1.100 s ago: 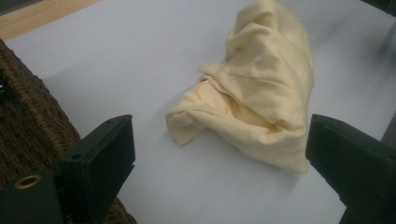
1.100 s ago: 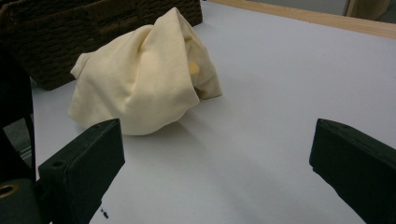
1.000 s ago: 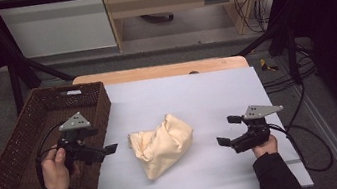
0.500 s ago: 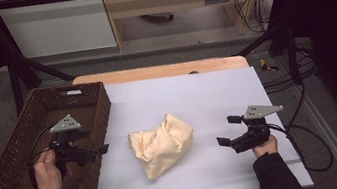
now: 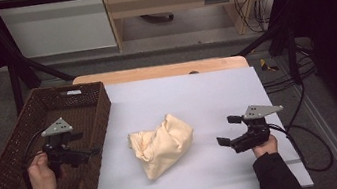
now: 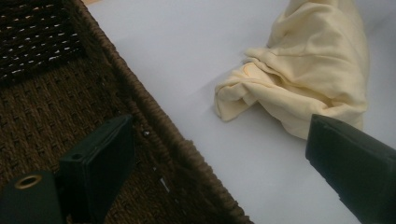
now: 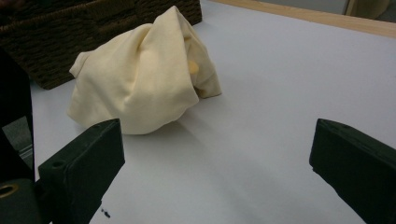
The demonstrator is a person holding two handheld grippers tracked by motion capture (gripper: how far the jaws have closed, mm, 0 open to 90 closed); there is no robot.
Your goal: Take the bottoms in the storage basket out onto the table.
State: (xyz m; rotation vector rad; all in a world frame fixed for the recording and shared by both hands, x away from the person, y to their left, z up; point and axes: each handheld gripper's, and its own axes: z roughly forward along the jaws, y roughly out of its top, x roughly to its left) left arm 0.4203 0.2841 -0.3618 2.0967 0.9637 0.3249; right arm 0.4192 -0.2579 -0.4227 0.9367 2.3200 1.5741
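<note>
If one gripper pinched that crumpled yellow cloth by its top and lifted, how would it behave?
The yellow cloth lies bunched in soft folds, so it would probably go limp and unfurl, hanging below the pinch rather than keeping its shape. It looks thin and light. Pushed across the smooth white table, it would likely crumple or slide, not roll.

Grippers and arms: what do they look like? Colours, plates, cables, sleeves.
Both are black two-jaw tools. The left gripper and right gripper each carry a grey three-cornered plate on top and trail a black cable. In the gripper views the jaws are flat, blocky black pads, and a brass-coloured ring sits at the lower left corner. The person wears dark long sleeves.
</note>
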